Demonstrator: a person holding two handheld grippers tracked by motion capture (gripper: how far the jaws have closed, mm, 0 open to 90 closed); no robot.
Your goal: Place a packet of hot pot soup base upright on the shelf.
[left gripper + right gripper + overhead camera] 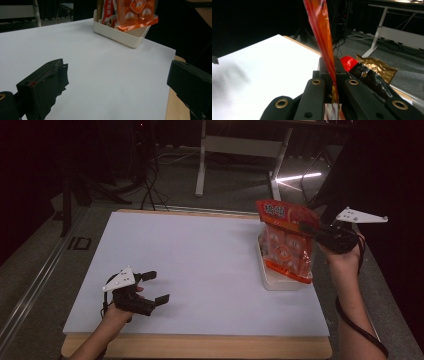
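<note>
- While one orange snack bag [286, 237] hangs at the right of the high view, the right gripper [314, 231] is clamped on its upper part, jaws tight on the thin foil edge.
- One cream tray [272, 279] sits under the bag on the white table sheet [200, 265]; the bag's lower end is in it.
- Two other packets, one red [348, 62] and one gold [377, 66], show in the right gripper view.
- At lower left, the left gripper [155, 287] rests with jaws wide and empty.
</note>
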